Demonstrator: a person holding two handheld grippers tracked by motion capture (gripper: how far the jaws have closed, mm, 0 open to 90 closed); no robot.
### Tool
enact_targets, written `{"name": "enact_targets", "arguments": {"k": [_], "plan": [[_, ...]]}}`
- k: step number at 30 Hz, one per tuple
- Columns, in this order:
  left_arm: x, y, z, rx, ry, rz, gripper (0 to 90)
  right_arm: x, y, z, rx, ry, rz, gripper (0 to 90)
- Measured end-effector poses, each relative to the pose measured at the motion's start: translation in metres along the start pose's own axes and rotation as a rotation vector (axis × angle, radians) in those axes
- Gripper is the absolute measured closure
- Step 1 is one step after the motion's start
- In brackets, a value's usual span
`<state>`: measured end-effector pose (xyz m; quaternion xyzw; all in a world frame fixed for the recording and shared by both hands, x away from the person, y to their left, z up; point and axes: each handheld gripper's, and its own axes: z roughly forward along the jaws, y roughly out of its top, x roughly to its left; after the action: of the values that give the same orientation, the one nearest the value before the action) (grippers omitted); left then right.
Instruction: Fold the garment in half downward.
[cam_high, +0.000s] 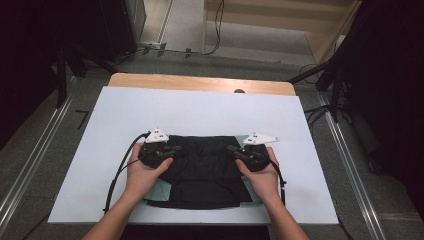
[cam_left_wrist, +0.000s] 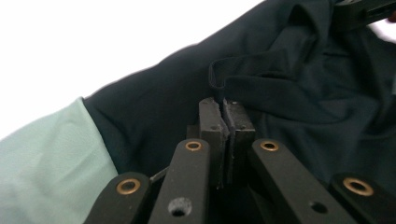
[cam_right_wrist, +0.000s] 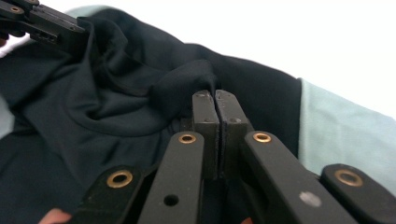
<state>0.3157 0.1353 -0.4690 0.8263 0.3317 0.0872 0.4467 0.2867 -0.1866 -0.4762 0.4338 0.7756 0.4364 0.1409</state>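
A dark garment (cam_high: 202, 172) with pale green side panels (cam_high: 163, 190) lies rumpled on the white table cover (cam_high: 200, 112). My left gripper (cam_high: 175, 149) rests on its upper left part, and my right gripper (cam_high: 231, 148) on its upper right part, both pointing inward. In the left gripper view the jaws of my left gripper (cam_left_wrist: 223, 103) are pressed together at a raised fold of the dark cloth (cam_left_wrist: 280, 88). In the right gripper view my right gripper (cam_right_wrist: 215, 95) is likewise shut, with bunched dark cloth (cam_right_wrist: 182, 88) at its tips. Each gripper view shows the other gripper far off.
The white cover has bare room to the left, right and behind the garment. A wooden table edge (cam_high: 200, 82) runs along the back. Cables (cam_high: 117, 175) trail from the grippers over the cover. Dark stands and rails surround the table.
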Motion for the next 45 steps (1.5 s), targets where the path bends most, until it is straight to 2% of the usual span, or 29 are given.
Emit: {"name": "enact_targets", "arguments": {"k": [1,2,4,5,6,8,10,12,14,15,18,20,21,23,25,27,29,31,32,35,36,38,40,42,45], "plan": [[-0.002,-0.001,-0.004,-0.016,-0.009,0.015,87.7,0.002,-0.001,-0.005,-0.018,0.003,-0.006,86.9],[-0.006,-0.002,-0.011,-0.040,-0.021,0.046,87.7,0.008,-0.003,-0.015,-0.055,0.012,-0.031,86.9],[-0.013,-0.007,-0.022,-0.069,-0.033,0.098,87.7,0.012,-0.005,-0.019,-0.068,0.011,-0.044,86.9],[-0.015,-0.010,-0.027,-0.076,-0.049,0.114,87.7,0.017,-0.009,-0.026,-0.082,0.017,-0.070,86.8],[-0.018,-0.016,-0.033,-0.093,-0.087,0.130,87.7,0.020,-0.012,-0.030,-0.090,0.019,-0.087,86.8],[-0.024,-0.026,-0.040,-0.088,-0.102,0.146,87.6,0.026,-0.023,-0.039,-0.103,0.032,-0.109,86.6],[-0.029,-0.040,-0.045,-0.080,-0.126,0.139,87.6,0.030,-0.035,-0.046,-0.097,0.052,-0.109,86.5],[-0.036,-0.054,-0.047,-0.049,-0.137,0.157,87.6,0.036,-0.049,-0.051,-0.082,0.067,-0.120,86.5],[-0.040,-0.062,-0.050,-0.024,-0.143,0.172,87.6,0.040,-0.059,-0.054,-0.061,0.063,-0.141,86.5],[-0.043,-0.066,-0.051,-0.017,-0.157,0.162,87.6,0.042,-0.064,-0.056,-0.053,0.064,-0.143,86.5],[-0.048,-0.075,-0.054,0.012,-0.178,0.143,87.1,0.043,-0.078,-0.062,-0.028,0.082,-0.103,83.1],[-0.049,-0.081,-0.056,0.012,-0.210,0.111,82.7,0.041,-0.084,-0.064,-0.008,0.094,-0.084,74.1],[-0.049,-0.083,-0.057,0.005,-0.206,0.108,75.3,0.039,-0.087,-0.067,-0.016,0.126,-0.061,64.9],[-0.047,-0.083,-0.066,-0.046,-0.225,0.078,59.7,0.036,-0.088,-0.074,-0.033,0.148,-0.042,50.5],[-0.041,-0.080,-0.074,-0.087,-0.235,0.039,50.3,0.033,-0.088,-0.081,-0.065,0.167,-0.028,43.7],[-0.036,-0.077,-0.081,-0.130,-0.229,0.021,44.3,0.027,-0.085,-0.089,-0.098,0.175,0.002,37.2],[-0.030,-0.073,-0.087,-0.158,-0.191,0.001,42.6,0.021,-0.082,-0.092,-0.109,0.164,0.017,32.7],[-0.024,-0.070,-0.088,-0.158,-0.115,-0.026,42.5,0.016,-0.080,-0.093,-0.117,0.139,0.026,32.7],[-0.019,-0.068,-0.088,-0.154,-0.047,-0.045,42.5,0.014,-0.079,-0.092,-0.117,0.131,0.033,32.7],[-0.009,-0.066,-0.082,-0.133,0.071,-0.079,42.6,0.007,-0.072,-0.084,-0.089,0.043,0.074,33.0],[-0.003,-0.065,-0.077,-0.121,0.113,-0.103,42.5,0.005,-0.071,-0.080,-0.080,0.020,0.084,33.0],[0.007,-0.063,-0.070,-0.102,0.162,-0.160,41.8,-0.002,-0.067,-0.069,-0.050,-0.014,0.138,33.1],[0.015,-0.061,-0.065,-0.098,0.205,-0.211,39.1,-0.009,-0.063,-0.060,-0.035,-0.042,0.151,33.1],[0.021,-0.058,-0.060,-0.090,0.207,-0.245,36.6,-0.014,-0.059,-0.053,-0.028,-0.058,0.176,33.1],[0.021,-0.055,-0.048,-0.016,0.240,-0.264,36.5,-0.022,-0.053,-0.042,0.004,-0.099,0.220,36.2]]}}
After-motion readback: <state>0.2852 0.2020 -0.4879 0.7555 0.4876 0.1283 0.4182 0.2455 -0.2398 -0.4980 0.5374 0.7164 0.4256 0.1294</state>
